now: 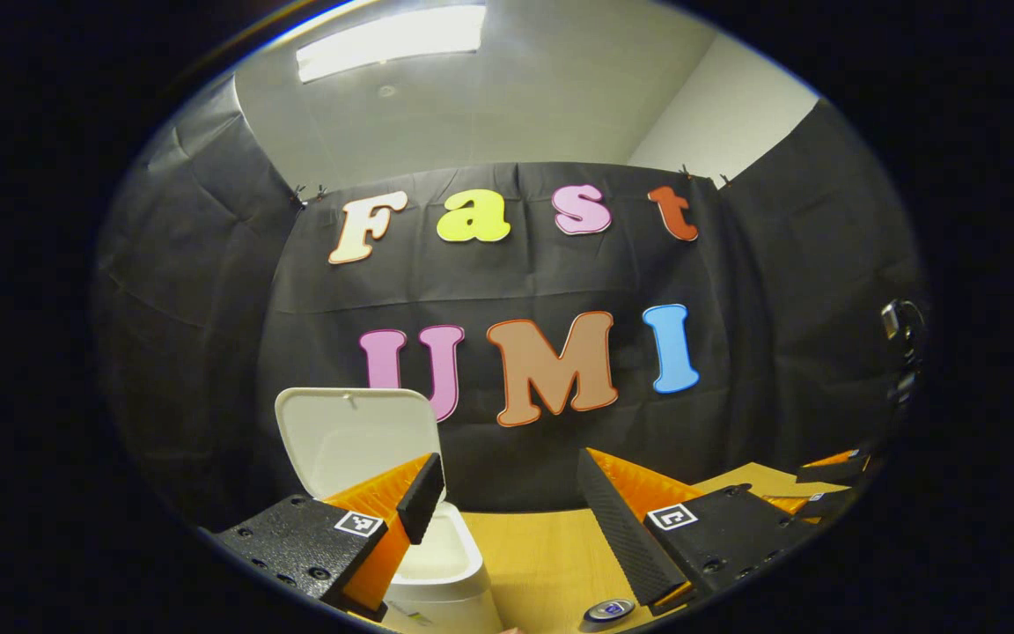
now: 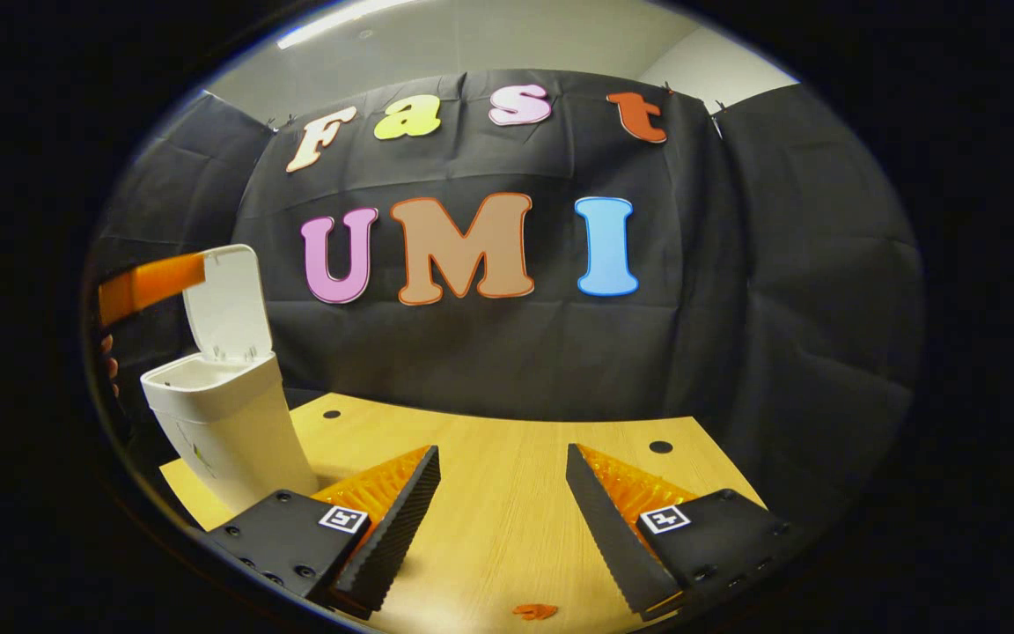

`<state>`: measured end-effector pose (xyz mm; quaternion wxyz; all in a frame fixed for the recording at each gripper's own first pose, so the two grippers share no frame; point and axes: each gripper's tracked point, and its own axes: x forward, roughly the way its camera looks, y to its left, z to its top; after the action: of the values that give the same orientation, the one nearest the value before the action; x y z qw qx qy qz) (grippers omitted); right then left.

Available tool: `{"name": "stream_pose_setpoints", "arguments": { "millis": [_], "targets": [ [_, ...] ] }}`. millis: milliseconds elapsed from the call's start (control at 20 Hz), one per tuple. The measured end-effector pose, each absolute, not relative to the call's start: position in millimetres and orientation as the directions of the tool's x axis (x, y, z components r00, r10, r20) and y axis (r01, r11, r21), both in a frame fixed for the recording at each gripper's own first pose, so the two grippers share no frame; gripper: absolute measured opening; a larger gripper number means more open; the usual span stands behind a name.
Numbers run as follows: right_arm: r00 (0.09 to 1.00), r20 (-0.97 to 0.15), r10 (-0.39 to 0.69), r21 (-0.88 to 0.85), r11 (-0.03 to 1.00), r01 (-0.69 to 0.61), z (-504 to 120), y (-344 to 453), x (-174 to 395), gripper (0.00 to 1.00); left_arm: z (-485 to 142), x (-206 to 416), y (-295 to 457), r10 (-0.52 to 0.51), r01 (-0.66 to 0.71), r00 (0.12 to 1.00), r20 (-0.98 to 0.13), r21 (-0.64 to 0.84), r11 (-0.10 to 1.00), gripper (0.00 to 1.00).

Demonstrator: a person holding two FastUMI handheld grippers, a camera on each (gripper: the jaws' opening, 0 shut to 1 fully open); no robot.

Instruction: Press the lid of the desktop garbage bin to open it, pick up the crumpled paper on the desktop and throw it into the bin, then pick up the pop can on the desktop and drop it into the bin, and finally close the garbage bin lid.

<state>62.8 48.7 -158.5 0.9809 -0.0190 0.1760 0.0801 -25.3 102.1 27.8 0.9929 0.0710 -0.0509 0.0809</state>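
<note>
Hovering with fingers spread and empty, the left gripper (image 1: 507, 502) hangs over the desk's (image 1: 542, 555) left end, just above the white garbage bin (image 1: 437, 572), whose lid (image 1: 353, 436) stands upright and open. A pop can's top (image 1: 608, 609) peeks in at the near edge below it. Over the desk's middle, the right gripper (image 2: 503, 502) is likewise wide apart, holding nothing. The thin-walled can is likely light, slick and easily dented; a gentle squeeze across its round body, midway up, looks the safest hold.
</note>
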Motion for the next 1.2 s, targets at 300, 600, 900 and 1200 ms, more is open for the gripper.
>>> {"name": "stream_pose_setpoints", "arguments": {
  "millis": [300,600,900,1200],
  "targets": [
    [0.858,-0.495,0.139,-0.01,0.986,-0.166,-233.8,36.1,58.3,0.96,40.4,-29.9,88.0,0.127,-0.149,0.982,0.142,0.157,0.976,0.92],
    [0.746,-0.656,0.113,-0.029,0.984,-0.175,-308.9,22.4,44.0,0.96,40.2,-34.8,93.8,0.154,-0.178,0.978,0.139,0.177,0.968,0.92],
    [0.656,-0.75,0.084,-0.057,0.98,-0.19,-358.9,13.7,21.2,0.97,36.6,-39.4,107.6,0.197,-0.217,0.973,0.122,0.185,0.958,0.93],
    [0.602,-0.797,0.052,-0.074,0.98,-0.183,-381.2,7.3,6.6,0.97,30.8,-38.7,111.6,0.21,-0.227,0.972,0.105,0.19,0.955,0.93]
  ]
}}
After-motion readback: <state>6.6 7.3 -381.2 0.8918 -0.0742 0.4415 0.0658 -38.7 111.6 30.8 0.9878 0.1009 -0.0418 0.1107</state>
